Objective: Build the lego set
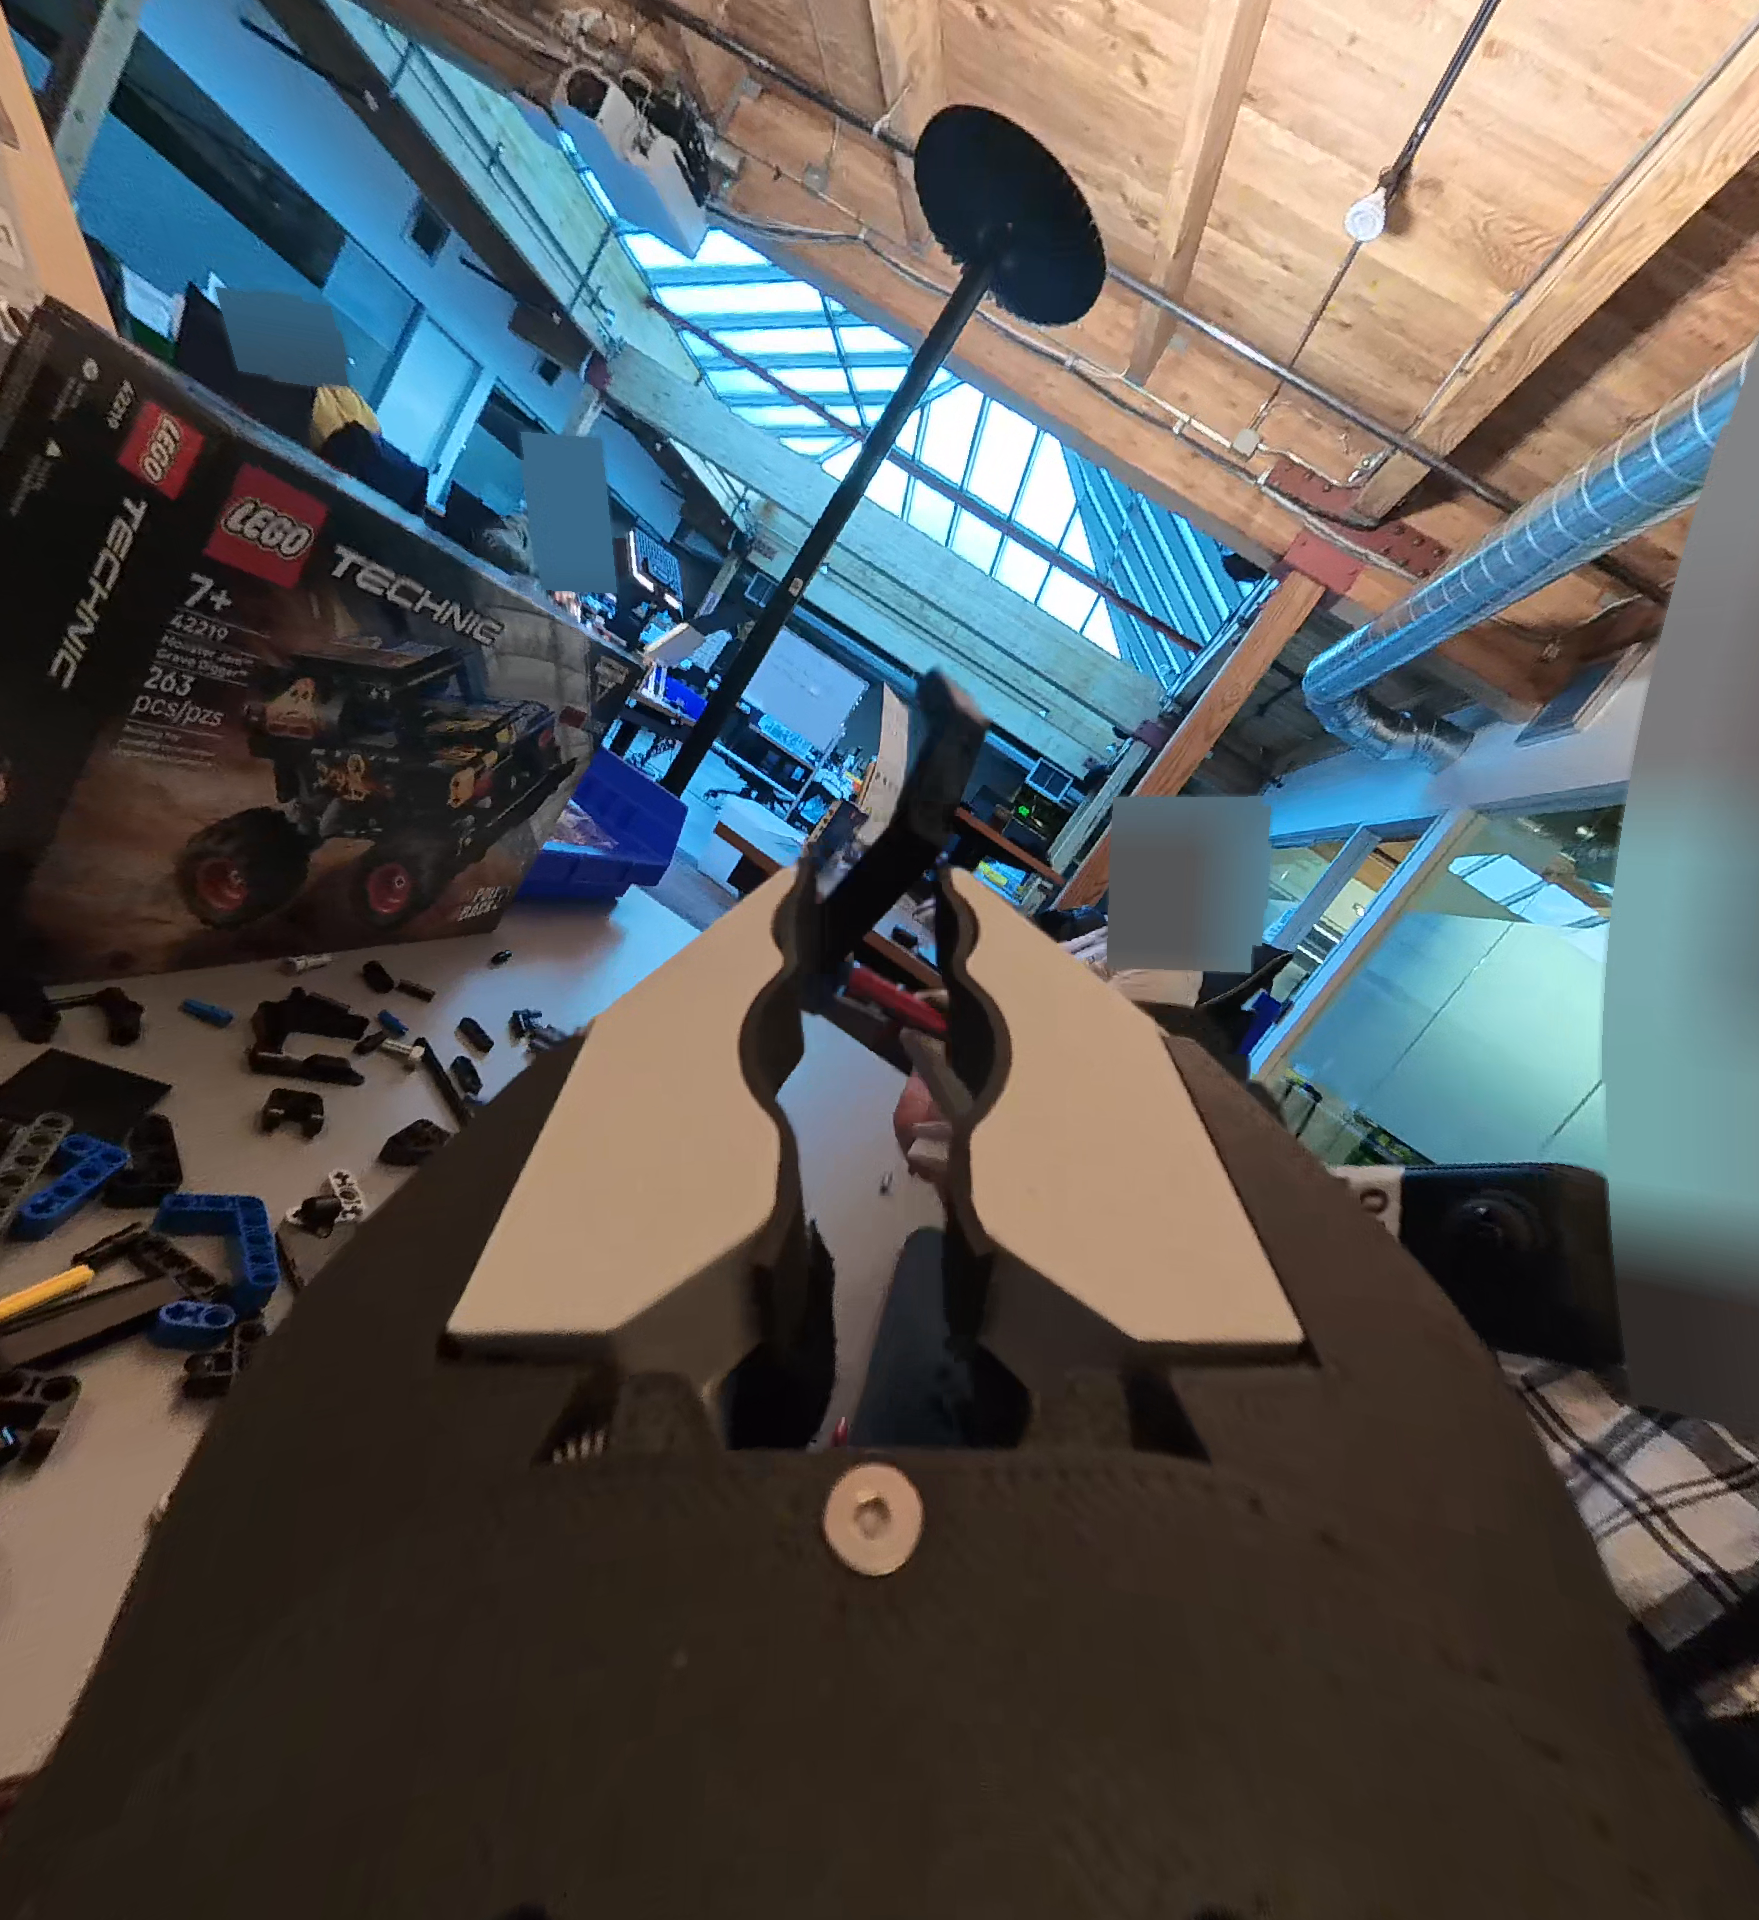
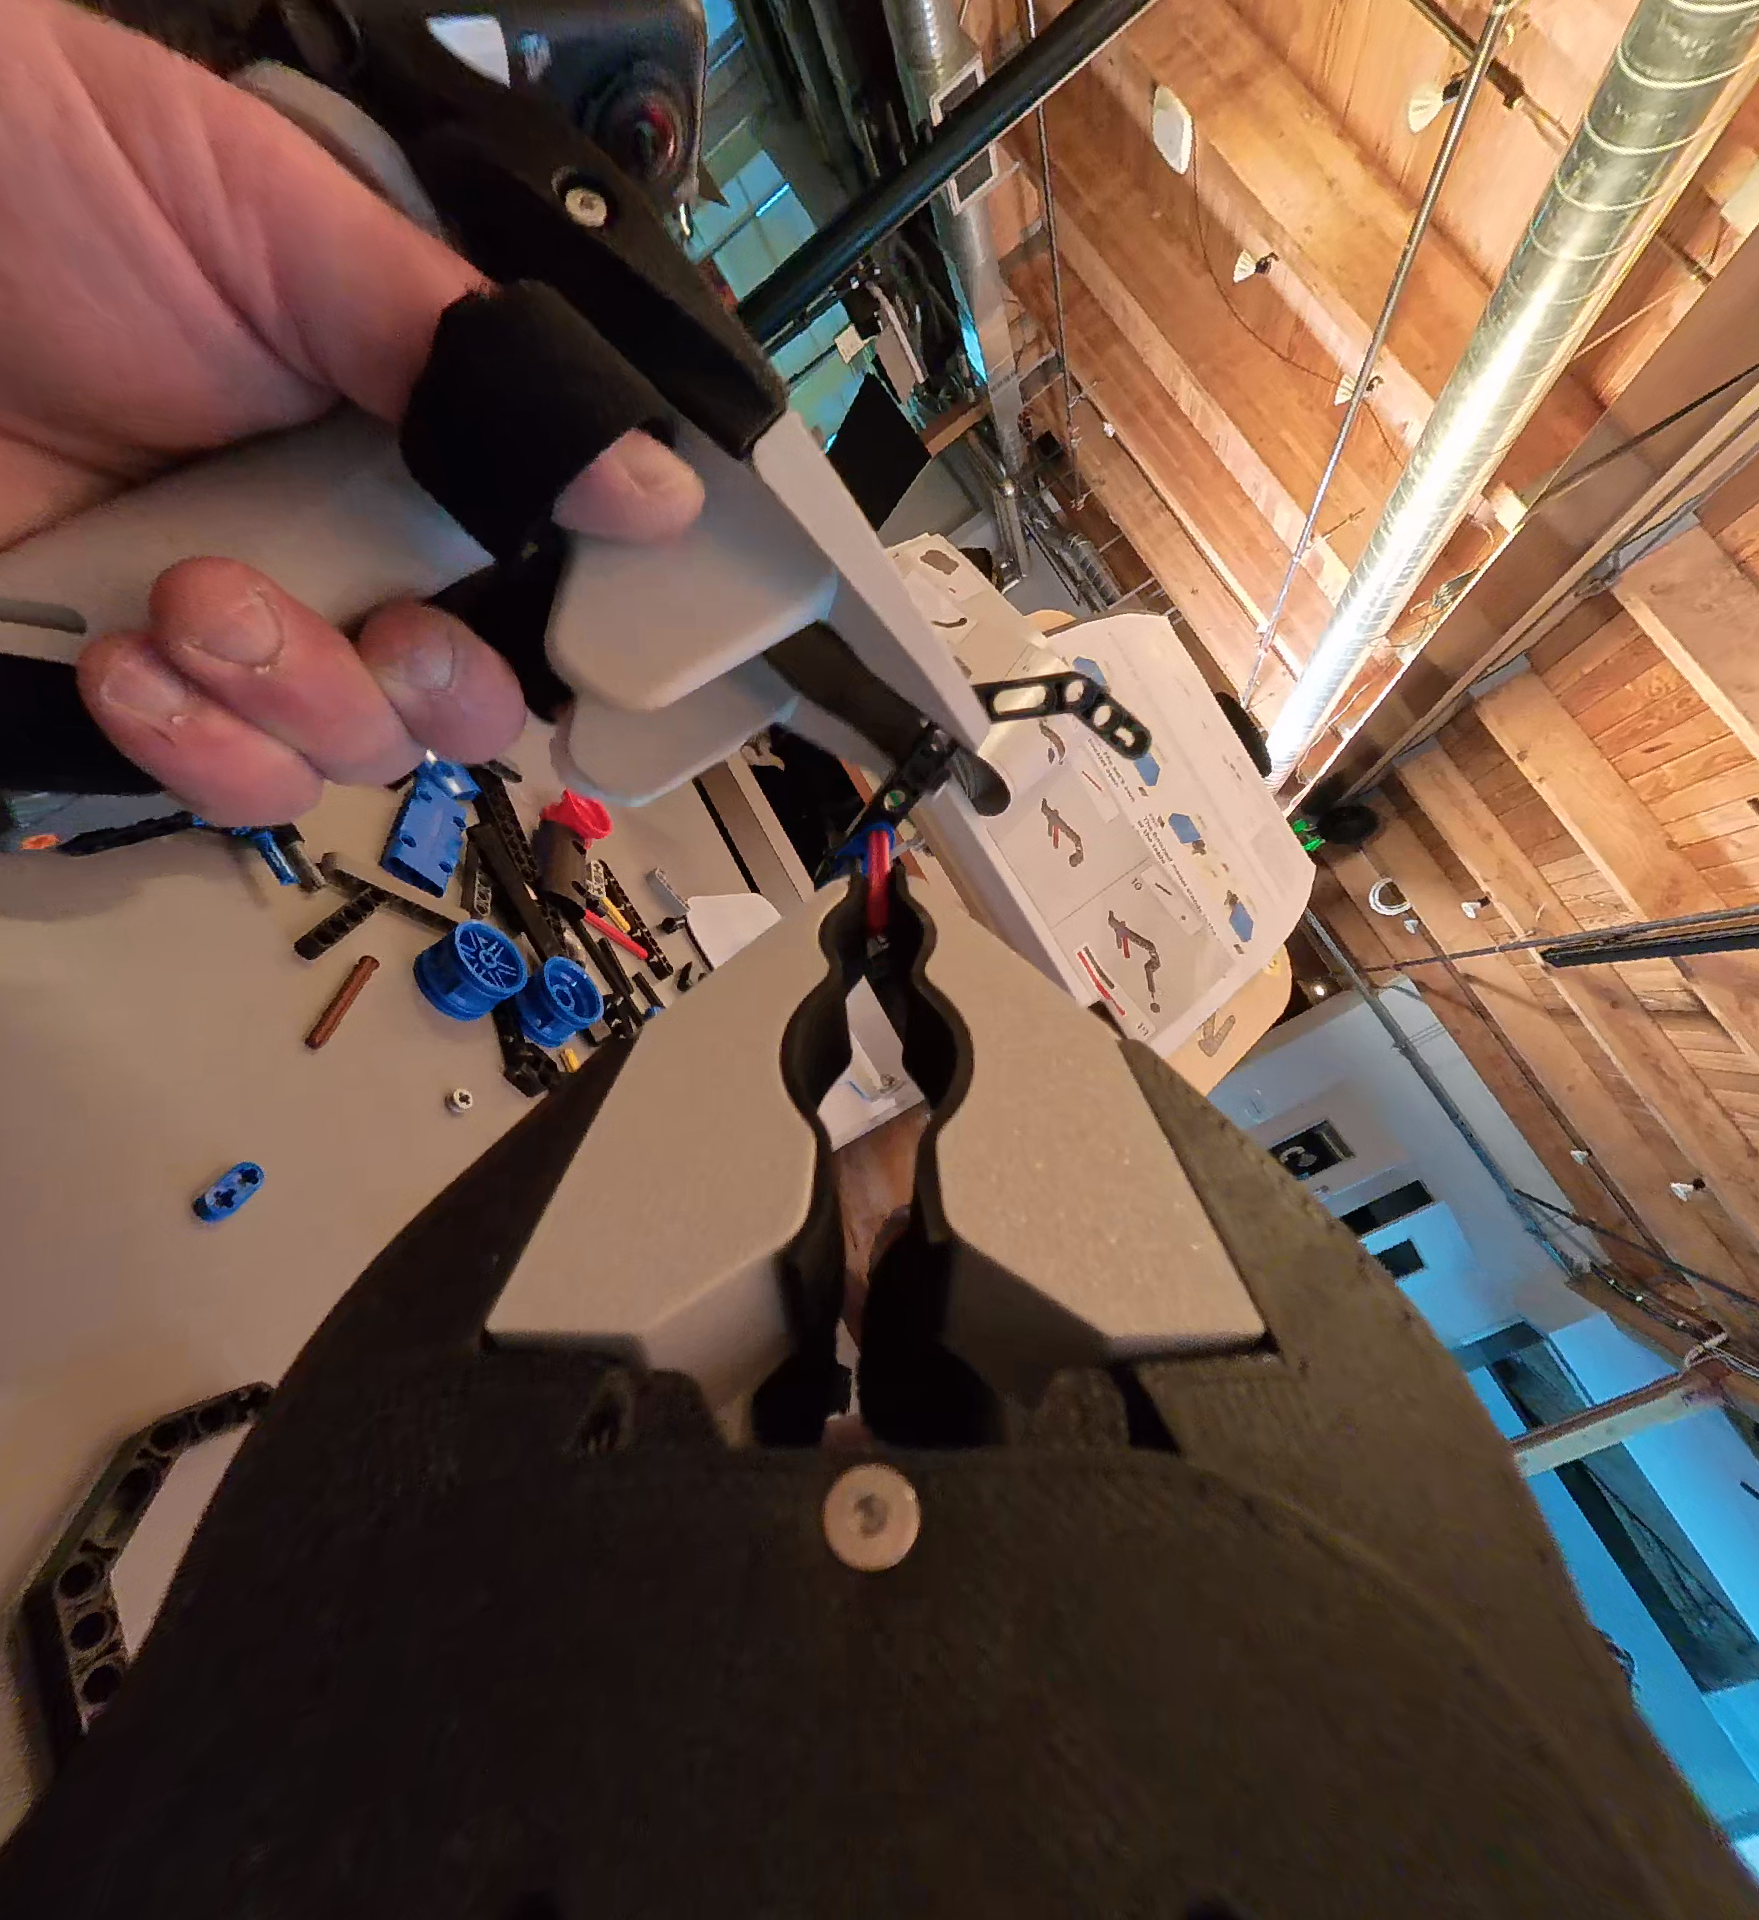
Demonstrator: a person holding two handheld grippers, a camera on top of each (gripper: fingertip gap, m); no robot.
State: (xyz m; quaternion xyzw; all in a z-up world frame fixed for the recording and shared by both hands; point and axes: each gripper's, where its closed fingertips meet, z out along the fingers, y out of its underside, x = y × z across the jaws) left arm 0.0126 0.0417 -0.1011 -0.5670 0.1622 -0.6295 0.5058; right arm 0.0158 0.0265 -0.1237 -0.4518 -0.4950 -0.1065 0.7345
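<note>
Nearest to me are the left tongs (image 1: 875,894), raised off the bench (image 1: 584,966) and pinching a bent black beam (image 1: 922,790) at the tips. Over to the left on the bench lie loose pieces (image 1: 189,1174) in black and blue, many of them, with the set's box (image 1: 231,665) standing behind. Moving right, the right tongs (image 2: 877,914) are pressed on a thin red axle (image 2: 876,868), whose far end meets a small blue part (image 2: 870,836) on that same black beam, so both tools meet at one little sub-assembly held up in the air. A hand (image 2: 231,436) grips the other tool's handle close by. Below it sit two blue wheel hubs (image 2: 511,982), a brown axle (image 2: 342,1001) and more beams. Farther right an instruction booklet (image 2: 1145,883) stands open.

By my reckoning the build is at an early stage: only a few parts are joined, the axle looks to be going in, and nearly the whole truck remains loose on the bench.
</note>
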